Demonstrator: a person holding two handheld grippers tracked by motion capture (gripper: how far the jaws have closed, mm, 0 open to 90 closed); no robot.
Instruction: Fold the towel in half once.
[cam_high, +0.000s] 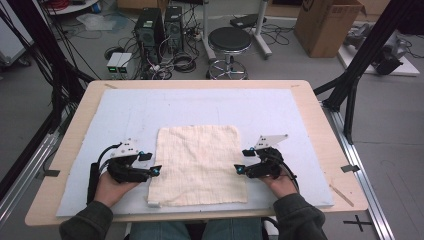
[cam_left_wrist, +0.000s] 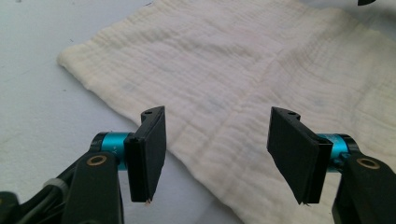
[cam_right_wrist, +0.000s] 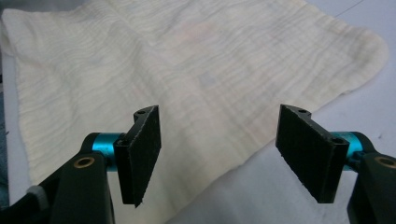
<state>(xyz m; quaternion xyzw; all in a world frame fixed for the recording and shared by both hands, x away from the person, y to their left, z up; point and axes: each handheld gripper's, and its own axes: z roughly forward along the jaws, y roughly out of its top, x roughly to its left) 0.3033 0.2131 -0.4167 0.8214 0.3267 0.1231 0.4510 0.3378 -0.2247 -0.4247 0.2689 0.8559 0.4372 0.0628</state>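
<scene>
A cream, crinkled cloth (cam_high: 197, 162) lies spread flat on a pale blue mat (cam_high: 150, 105) in the near middle of the table. My left gripper (cam_high: 151, 163) sits at the cloth's left edge, pointing inward, jaws open. In the left gripper view, the left gripper (cam_left_wrist: 217, 154) hovers over the cloth's (cam_left_wrist: 233, 70) edge with nothing between the pads. At the cloth's right edge, my right gripper (cam_high: 242, 161) points inward. The right gripper view shows the right gripper (cam_right_wrist: 219, 154) open, with the cloth (cam_right_wrist: 163, 70) edge below the gap and untouched.
The mat covers most of a wooden table (cam_high: 320, 130). Beyond the table's far edge stand a black stool (cam_high: 229, 40), computer towers (cam_high: 150, 30) with cables, and a cardboard box (cam_high: 325, 25). Black frame posts (cam_high: 352, 85) rise at both sides.
</scene>
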